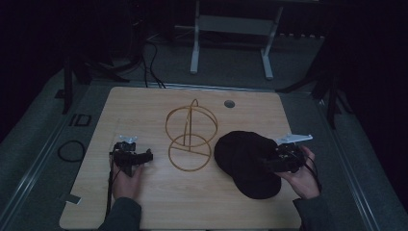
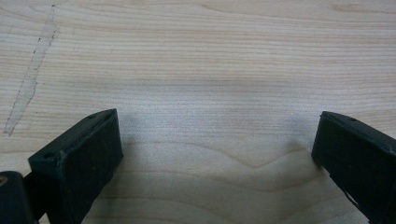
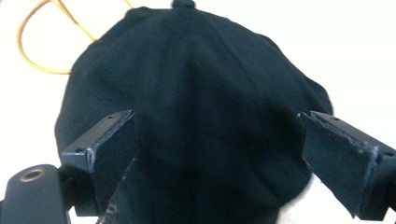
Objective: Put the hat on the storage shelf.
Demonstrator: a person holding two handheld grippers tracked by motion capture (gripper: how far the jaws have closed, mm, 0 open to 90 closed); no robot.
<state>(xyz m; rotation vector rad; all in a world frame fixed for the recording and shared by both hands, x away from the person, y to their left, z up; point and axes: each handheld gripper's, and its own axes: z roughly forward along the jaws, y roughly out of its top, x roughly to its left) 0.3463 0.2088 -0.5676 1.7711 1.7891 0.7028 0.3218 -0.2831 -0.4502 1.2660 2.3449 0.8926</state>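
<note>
**Soft cap, free of the jaws**

The cap point(image 1: 248, 161) lies on the table point(image 1: 144, 207), right of the wire stand point(image 1: 190, 135), brim towards the near edge. It looks light and floppy, likely to sag in a pinch; the stiffer brim is the better hold. The right gripper point(image 1: 281, 161) hovers over its right side, jaws spread, nothing between them. The left gripper point(image 1: 137, 158) rests left of the stand, jaws wide over bare wood

Black cap point(image 1: 245, 161): soft cloth, crown up with top button showing, brim toward the near edge. Lies flat on the table's right half, just beside a wire stand point(image 1: 191, 139).
</note>
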